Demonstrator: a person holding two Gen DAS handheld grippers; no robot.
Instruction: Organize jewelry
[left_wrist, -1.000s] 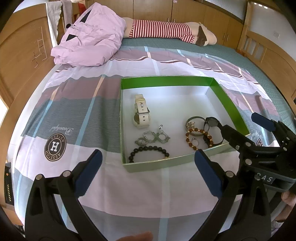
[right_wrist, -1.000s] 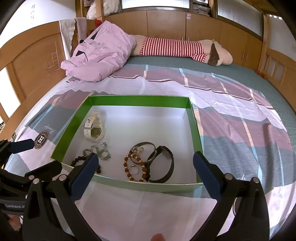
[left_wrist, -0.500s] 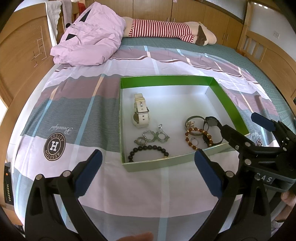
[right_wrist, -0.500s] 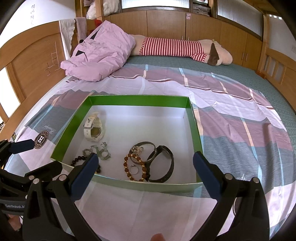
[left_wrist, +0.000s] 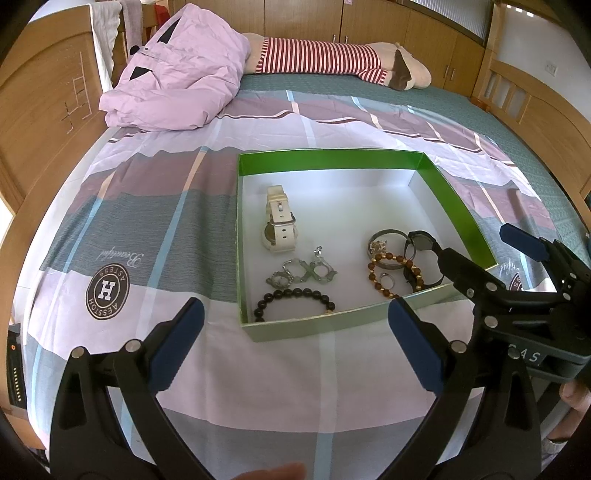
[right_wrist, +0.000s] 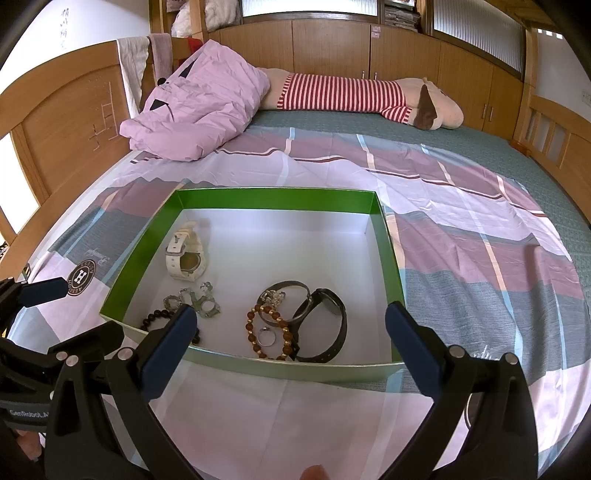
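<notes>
A green-walled box with a white floor lies on the bed. In it are a white watch, silver earrings, a black bead bracelet, an amber bead bracelet, a small ring, a silver bangle and a black watch. My left gripper is open and empty, short of the box's near wall. My right gripper is open and empty at the near wall; it also shows in the left wrist view.
The box sits on a plaid pink, purple and grey bedsheet. A crumpled pink quilt and a striped plush toy lie at the far end. Wooden bed boards rise at the left and right.
</notes>
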